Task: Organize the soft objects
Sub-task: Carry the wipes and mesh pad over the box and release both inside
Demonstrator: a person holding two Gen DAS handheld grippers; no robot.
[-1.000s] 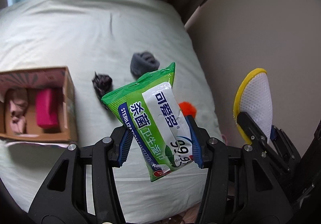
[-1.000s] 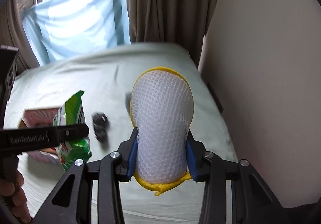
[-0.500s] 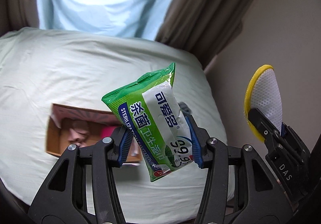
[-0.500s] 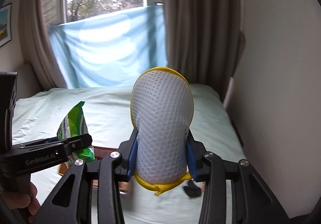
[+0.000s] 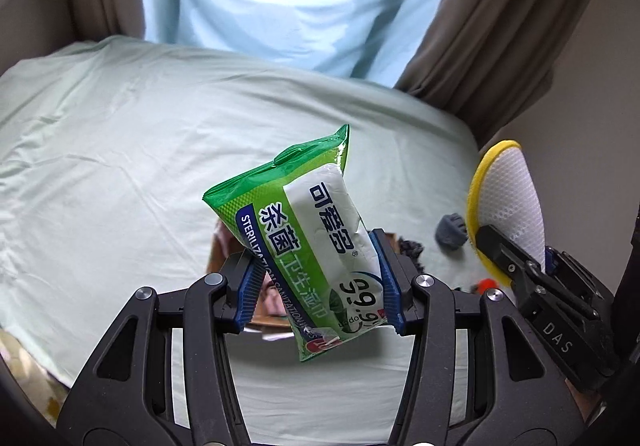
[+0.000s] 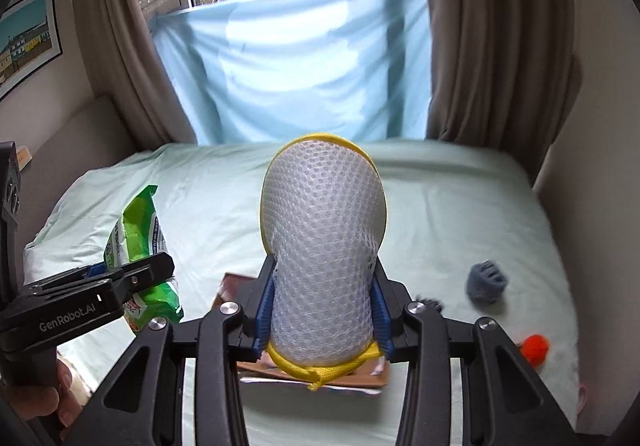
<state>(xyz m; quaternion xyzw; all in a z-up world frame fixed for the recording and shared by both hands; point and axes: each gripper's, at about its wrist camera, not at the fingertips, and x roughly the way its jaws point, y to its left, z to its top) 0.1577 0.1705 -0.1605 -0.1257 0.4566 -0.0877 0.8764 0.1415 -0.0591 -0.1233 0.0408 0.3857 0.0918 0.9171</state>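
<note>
My left gripper (image 5: pixel 316 282) is shut on a green and white wet-wipes pack (image 5: pixel 304 230), held above the bed; the pack also shows in the right wrist view (image 6: pixel 138 246). My right gripper (image 6: pixel 324 310) is shut on a white mesh sponge with a yellow rim (image 6: pixel 324 246), seen in the left wrist view at the right (image 5: pixel 508 198). A cardboard box (image 6: pixel 232 286) lies on the bed, mostly hidden behind both held items. A grey sock ball (image 6: pixel 486 280), a dark fuzzy item (image 6: pixel 428 304) and an orange pompom (image 6: pixel 534 348) lie on the sheet to the right.
The pale green bed sheet (image 5: pixel 120 150) spreads wide to the left and far side. A blue cloth (image 6: pixel 292 66) covers the window, with brown curtains (image 6: pixel 492 46) on both sides. A wall (image 5: pixel 592 86) runs close along the bed's right edge.
Both grippers have risen and tilted up, so the window and curtains fill more of the view. The box now sits hidden behind the held items. Both grips are unchanged.
</note>
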